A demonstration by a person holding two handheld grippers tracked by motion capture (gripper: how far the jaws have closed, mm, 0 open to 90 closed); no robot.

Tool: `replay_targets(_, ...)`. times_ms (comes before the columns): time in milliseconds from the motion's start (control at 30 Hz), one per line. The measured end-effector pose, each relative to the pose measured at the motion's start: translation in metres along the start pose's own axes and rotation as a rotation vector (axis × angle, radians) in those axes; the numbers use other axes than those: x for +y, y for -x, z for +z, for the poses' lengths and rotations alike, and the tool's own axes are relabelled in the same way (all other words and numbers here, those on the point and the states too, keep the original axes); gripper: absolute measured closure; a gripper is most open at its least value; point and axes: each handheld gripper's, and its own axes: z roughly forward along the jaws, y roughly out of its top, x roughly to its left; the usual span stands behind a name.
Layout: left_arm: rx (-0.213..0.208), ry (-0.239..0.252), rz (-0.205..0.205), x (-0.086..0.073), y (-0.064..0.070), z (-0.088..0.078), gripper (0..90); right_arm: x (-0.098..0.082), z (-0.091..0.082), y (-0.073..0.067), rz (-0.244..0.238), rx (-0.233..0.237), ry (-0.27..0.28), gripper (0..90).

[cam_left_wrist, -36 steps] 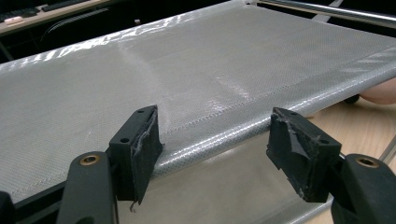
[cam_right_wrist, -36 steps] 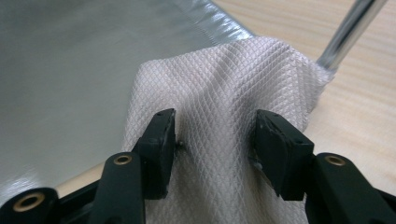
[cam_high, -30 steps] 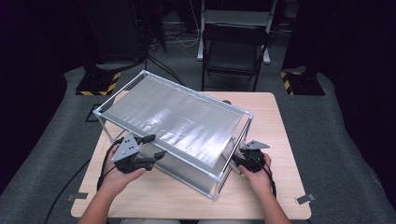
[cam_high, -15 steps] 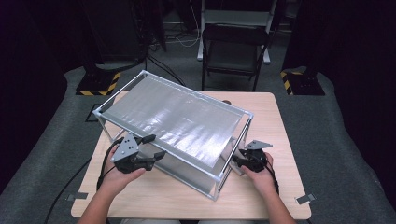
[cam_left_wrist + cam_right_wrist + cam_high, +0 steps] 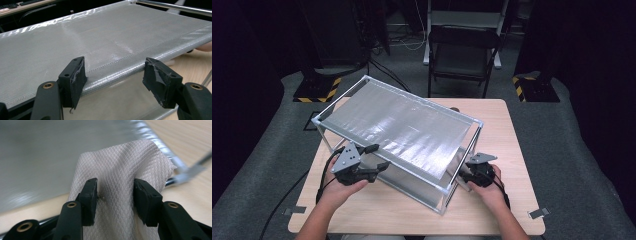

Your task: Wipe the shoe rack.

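Your right gripper (image 5: 115, 195), jaws just closing on the white cloth (image 5: 120, 175) bunched between them beside the silver rack (image 5: 402, 135), is set for wiping its lower shelf, so press the cloth flat while your spread left gripper (image 5: 115, 82) steadies the rack on the wooden table (image 5: 507, 130) in the dark room

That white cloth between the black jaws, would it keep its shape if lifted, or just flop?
Probably flop: the cloth already bends and creases between the right gripper jaws. It looks thin and quilted, so likely light. Its textured weave suggests the pads would grip it without much slipping.
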Motion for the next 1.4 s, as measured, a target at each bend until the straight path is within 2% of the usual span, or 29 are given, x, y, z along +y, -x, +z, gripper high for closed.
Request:
replay_targets(67, -0.001, 0.001, 0.000, 0.000, 0.000, 0.000, 33.9, -0.003, -0.004, -0.011, -0.039, 0.006, 0.001, 55.0)
replay_targets(133, -0.002, 0.000, -0.001, 0.000, 0.000, 0.000, 33.8, -0.004, -0.005, -0.016, -0.067, 0.006, 0.007, 56.2)
replay_targets(267, 0.002, -0.003, 0.007, 0.000, 0.001, 0.000, 33.9, -0.002, -0.002, -0.008, -0.064, 0.004, 0.013, 58.1)
replay_targets(367, -0.001, -0.004, 0.014, 0.000, 0.000, 0.001, 33.9, 0.000, 0.003, 0.004, -0.029, -0.028, 0.015, 53.6)
replay_targets(400, -0.002, -0.007, 0.015, 0.000, 0.000, 0.001, 33.9, 0.001, 0.006, 0.009, 0.002, -0.033, 0.024, 51.6)
replay_targets(467, 0.001, -0.006, 0.014, 0.001, 0.000, 0.002, 33.9, 0.001, 0.010, 0.018, 0.050, -0.035, 0.027, 50.9)
replay_targets(500, 0.002, -0.005, 0.018, 0.001, 0.000, 0.002, 33.9, 0.001, 0.012, 0.023, 0.070, -0.021, 0.033, 50.4)
replay_targets(533, 0.002, -0.003, 0.013, 0.001, 0.000, 0.002, 33.9, 0.001, 0.012, 0.026, 0.103, -0.018, 0.031, 51.1)
replay_targets(600, 0.001, -0.005, 0.015, 0.001, 0.000, 0.002, 33.9, 0.002, 0.012, 0.027, 0.127, -0.018, 0.030, 52.0)
replay_targets(633, 0.000, -0.005, 0.015, 0.001, 0.000, 0.002, 33.9, 0.002, 0.012, 0.026, 0.107, -0.025, 0.024, 53.1)
replay_targets(667, 0.000, -0.005, 0.015, 0.001, 0.000, 0.002, 33.9, 0.002, 0.012, 0.023, 0.119, -0.034, 0.029, 54.7)
replay_targets(700, 0.000, -0.004, 0.014, 0.001, 0.000, 0.002, 33.9, 0.002, 0.010, 0.022, 0.092, -0.024, 0.016, 55.6)
replay_targets(767, 0.000, -0.004, 0.014, 0.001, 0.000, 0.002, 33.8, 0.003, 0.008, 0.016, 0.094, -0.033, 0.009, 59.1)
replay_targets(900, -0.001, -0.004, 0.010, 0.001, 0.000, 0.002, 33.8, 0.004, 0.000, 0.002, 0.010, 0.006, -0.002, 68.1)
replay_targets(1000, 0.000, -0.003, 0.009, 0.000, 0.000, 0.002, 33.8, 0.001, -0.006, -0.013, -0.048, 0.055, -0.020, 73.2)
replay_targets(1067, -0.001, -0.004, 0.010, 0.000, 0.000, 0.002, 33.8, -0.002, -0.010, -0.023, -0.069, 0.085, -0.006, 76.4)
replay_targets(1167, -0.001, -0.004, 0.013, 0.000, 0.000, 0.001, 33.8, -0.003, -0.017, -0.031, -0.100, 0.139, -0.039, 79.0)
replay_targets(1267, 0.000, -0.003, 0.014, 0.000, 0.000, 0.001, 33.8, -0.001, -0.023, -0.034, -0.113, 0.135, -0.042, 82.0)
replay_targets(1300, -0.001, -0.001, 0.013, 0.000, 0.000, 0.001, 33.8, 0.000, -0.026, -0.034, -0.085, 0.143, -0.038, 82.2)
replay_targets(1400, 0.000, -0.003, 0.014, 0.000, 0.000, 0.001, 33.8, 0.006, -0.039, -0.028, -0.052, 0.155, 0.003, 82.5)
